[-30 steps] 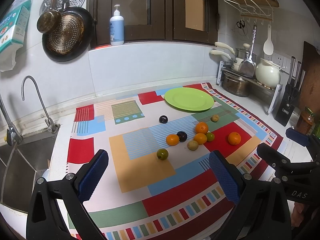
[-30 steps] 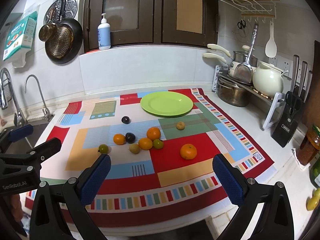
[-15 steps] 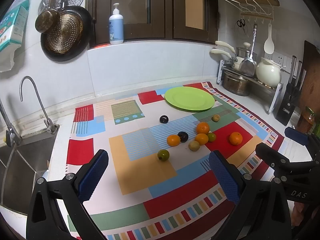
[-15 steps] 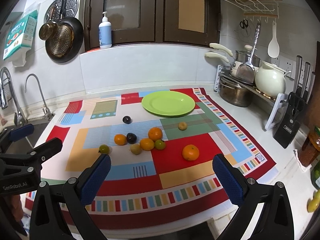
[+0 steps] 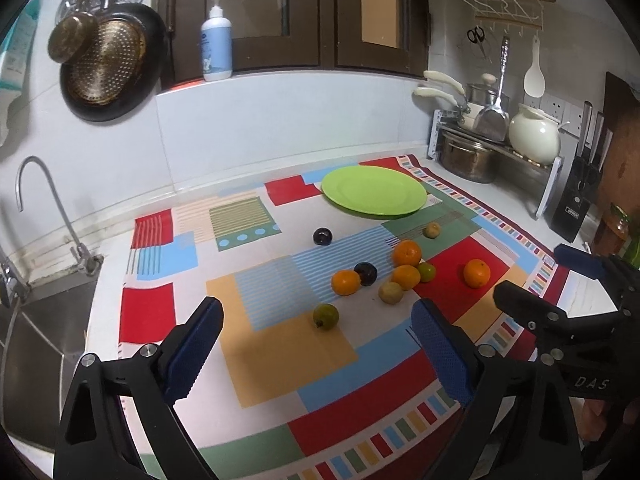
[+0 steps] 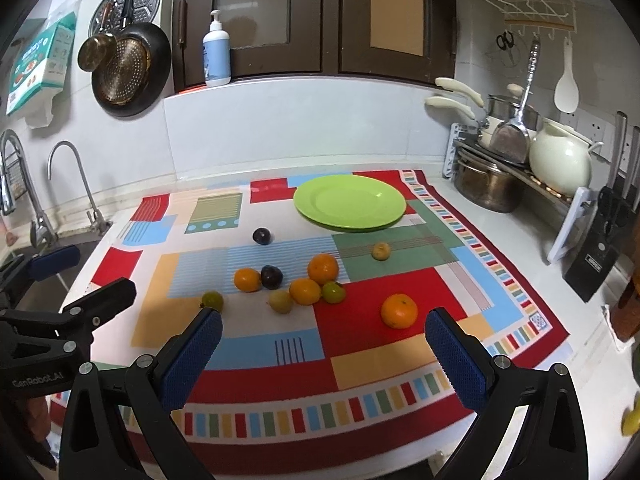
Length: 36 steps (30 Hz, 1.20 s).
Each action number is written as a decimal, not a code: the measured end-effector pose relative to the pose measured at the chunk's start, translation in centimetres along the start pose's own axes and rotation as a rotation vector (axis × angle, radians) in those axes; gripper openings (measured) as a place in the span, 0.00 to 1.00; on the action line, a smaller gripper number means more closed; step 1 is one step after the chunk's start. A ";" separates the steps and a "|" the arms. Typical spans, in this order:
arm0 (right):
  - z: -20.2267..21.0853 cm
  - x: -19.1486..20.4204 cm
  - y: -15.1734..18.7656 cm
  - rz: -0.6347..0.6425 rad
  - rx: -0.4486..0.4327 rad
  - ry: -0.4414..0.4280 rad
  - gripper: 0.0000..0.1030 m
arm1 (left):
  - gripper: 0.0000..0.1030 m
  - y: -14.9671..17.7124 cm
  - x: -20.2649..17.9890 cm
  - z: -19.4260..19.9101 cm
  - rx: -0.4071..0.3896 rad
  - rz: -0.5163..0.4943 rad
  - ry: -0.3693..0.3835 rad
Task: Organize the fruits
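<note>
Several small fruits lie loose on a colourful patterned mat (image 5: 280, 356): oranges (image 5: 476, 273) (image 6: 399, 311), dark plums (image 5: 322, 236) (image 6: 261, 236), green limes (image 5: 325, 315) (image 6: 212, 300) and yellowish ones (image 6: 380, 251). An empty green plate (image 5: 374, 195) (image 6: 349, 202) sits at the mat's far side. My left gripper (image 5: 318, 344) is open and empty, above the mat's near part, short of the lime. My right gripper (image 6: 323, 350) is open and empty, near the front edge, short of the lone orange.
A sink (image 5: 28, 320) with a tap (image 5: 60, 216) lies to the left. A pot rack (image 6: 500, 168) with a white kettle (image 6: 560, 160) and a knife block (image 6: 600, 248) stand at the right. Pans hang on the back wall (image 6: 128, 72).
Both grippers have drifted slightly forward over the mat; the fruits sit a little closer in view. Nothing was grasped or moved.
</note>
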State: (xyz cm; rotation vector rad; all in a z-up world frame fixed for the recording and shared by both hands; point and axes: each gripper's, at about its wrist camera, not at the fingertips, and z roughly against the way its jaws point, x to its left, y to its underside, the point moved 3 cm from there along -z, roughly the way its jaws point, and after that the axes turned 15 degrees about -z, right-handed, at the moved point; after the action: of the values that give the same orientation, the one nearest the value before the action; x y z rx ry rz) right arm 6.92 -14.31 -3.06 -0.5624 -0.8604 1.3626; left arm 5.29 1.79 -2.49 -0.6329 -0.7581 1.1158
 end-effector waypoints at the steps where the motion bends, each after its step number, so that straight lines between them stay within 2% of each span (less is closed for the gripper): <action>1: -0.4 0.1 -0.1 0.000 0.008 -0.004 0.99 | 0.93 0.0 0.0 -0.2 0.000 -0.006 0.003; 9: -3.6 0.8 -0.2 -0.004 0.077 -0.029 0.92 | 0.78 -0.1 0.1 -3.2 0.021 -0.089 0.055; 10: -3.9 0.8 -0.2 -0.004 0.085 -0.032 0.89 | 0.74 0.0 0.0 -3.5 0.024 -0.093 0.062; 16: -6.7 1.3 0.2 0.007 0.159 -0.056 0.76 | 0.64 0.4 0.0 -6.0 0.056 -0.147 0.088; 27: -11.3 2.3 1.2 0.019 0.291 -0.108 0.58 | 0.50 1.6 0.0 -10.4 0.164 -0.156 0.169; 36: -14.5 2.6 2.0 0.021 0.379 -0.129 0.45 | 0.42 2.6 -0.3 -13.0 0.230 -0.146 0.228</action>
State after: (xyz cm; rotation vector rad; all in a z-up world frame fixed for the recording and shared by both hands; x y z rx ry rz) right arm 17.24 -9.63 -12.58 -0.1929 -0.6755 1.5472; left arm 14.14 1.39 -12.32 -0.4918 -0.4643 0.9601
